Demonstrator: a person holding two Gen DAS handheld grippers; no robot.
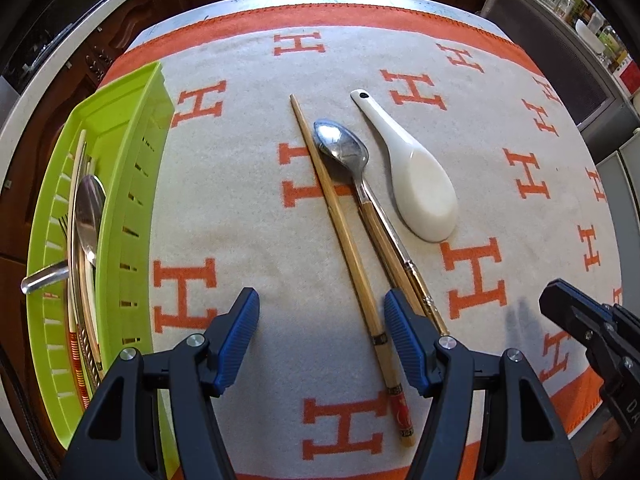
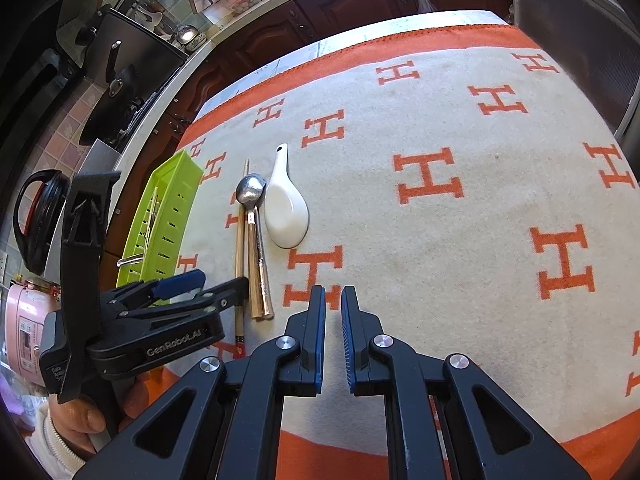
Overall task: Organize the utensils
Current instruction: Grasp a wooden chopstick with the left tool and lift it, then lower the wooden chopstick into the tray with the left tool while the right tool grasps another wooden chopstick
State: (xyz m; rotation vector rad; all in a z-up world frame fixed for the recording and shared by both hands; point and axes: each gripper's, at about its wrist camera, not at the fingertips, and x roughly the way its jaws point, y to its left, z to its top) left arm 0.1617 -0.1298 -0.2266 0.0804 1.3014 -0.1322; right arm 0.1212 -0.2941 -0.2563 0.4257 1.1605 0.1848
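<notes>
Three loose utensils lie together near the middle of the grey blanket with orange H letters (image 1: 240, 208) that covers the table. The long bamboo chopstick with a red printed end (image 1: 340, 240) is the leftmost one. Just beside it on the right lies the steel spoon with a wooden handle (image 1: 344, 148), bowl up and pointing to the far edge, and its handle rests over a second bamboo stick (image 1: 384, 248). To the right of the spoon lies the white ceramic soup spoon (image 1: 420, 188), its bowl toward the near edge.

The left gripper (image 1: 322, 340) hangs over the near end of the long chopstick. Its blue pads (image 1: 404, 340) stand wide apart, the chopstick passes between them, and the pads do not press it. In the right wrist view a hand in a white sleeve (image 2: 76, 420) holds this gripper (image 2: 208, 280).

The right gripper (image 2: 333, 332) is over bare blanket, closer to the near edge, with only a narrow slit between its jaws and nothing in it.

At the left edge of the blanket stands the lime-green plastic slotted tray (image 1: 132, 184), which already contains several utensils.
</notes>
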